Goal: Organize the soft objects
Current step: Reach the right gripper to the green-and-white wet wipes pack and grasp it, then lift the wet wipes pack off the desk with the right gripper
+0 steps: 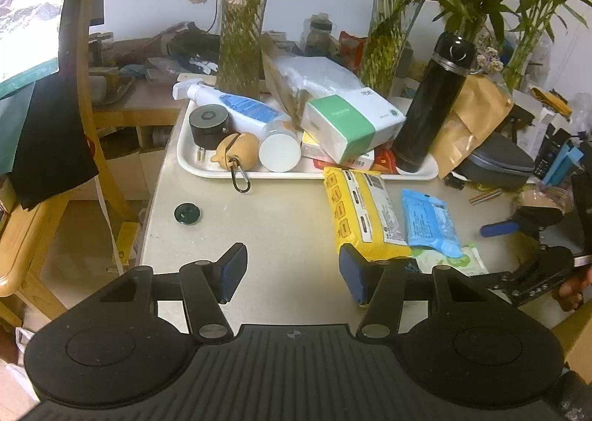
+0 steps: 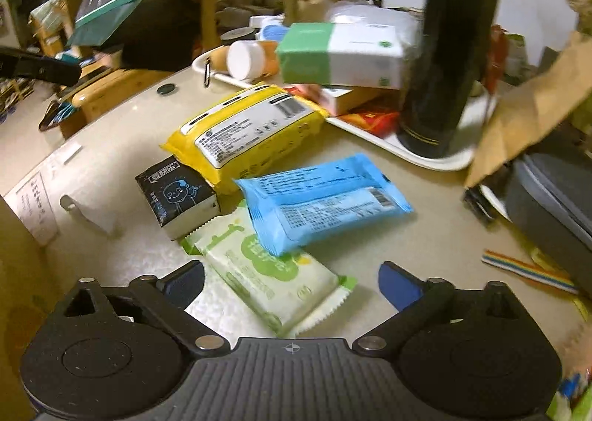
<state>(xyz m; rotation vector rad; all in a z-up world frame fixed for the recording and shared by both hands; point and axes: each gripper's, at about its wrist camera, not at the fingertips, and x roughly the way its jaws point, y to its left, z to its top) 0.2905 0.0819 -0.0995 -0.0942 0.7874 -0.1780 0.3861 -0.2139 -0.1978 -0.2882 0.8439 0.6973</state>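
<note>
Soft packs lie together on the pale table. In the right wrist view a yellow wipes pack (image 2: 244, 132) lies farthest, a blue pack (image 2: 322, 199) rests partly on a green-and-white tissue pack (image 2: 270, 280), and a small black tissue pack (image 2: 177, 195) sits to their left. My right gripper (image 2: 292, 284) is open, its blue pads on either side of the green-and-white pack without touching it. In the left wrist view my left gripper (image 1: 292, 271) is open over bare table, its right pad close to the yellow pack (image 1: 360, 213); the blue pack (image 1: 429, 224) and green-and-white pack (image 1: 451, 260) lie beyond.
A white tray (image 1: 207, 167) at the back carries a tissue box (image 1: 347, 124), a black flask (image 1: 433, 102), a spray bottle, a round black object and a tan pouch. Vases with plants stand behind. A brown paper bag (image 2: 525, 113) and a grey case (image 2: 555, 199) sit right.
</note>
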